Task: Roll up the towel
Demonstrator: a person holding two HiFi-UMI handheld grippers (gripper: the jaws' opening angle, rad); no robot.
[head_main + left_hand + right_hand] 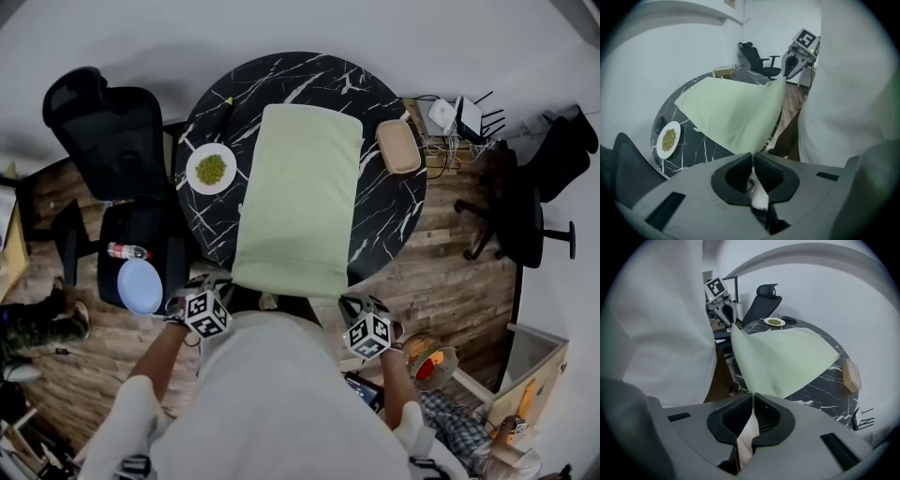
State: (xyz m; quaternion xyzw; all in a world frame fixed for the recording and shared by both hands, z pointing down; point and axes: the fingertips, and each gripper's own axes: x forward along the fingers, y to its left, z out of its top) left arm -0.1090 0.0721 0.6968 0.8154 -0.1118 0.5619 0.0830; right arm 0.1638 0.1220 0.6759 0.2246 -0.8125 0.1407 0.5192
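Though the person's white top (272,403) blocks much of each gripper view, the left gripper (753,154) and right gripper (753,395) each clamp a near corner of the green towel (298,197). Those corners are raised at the table's (384,220) near edge, and the pinched cloth barely shows.

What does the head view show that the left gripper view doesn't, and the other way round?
Head view only: a blue disc left of the table. Left gripper view only: the fingers of the left gripper shut on a towel corner. Both: the green towel, the plate of green food, the black marble table.
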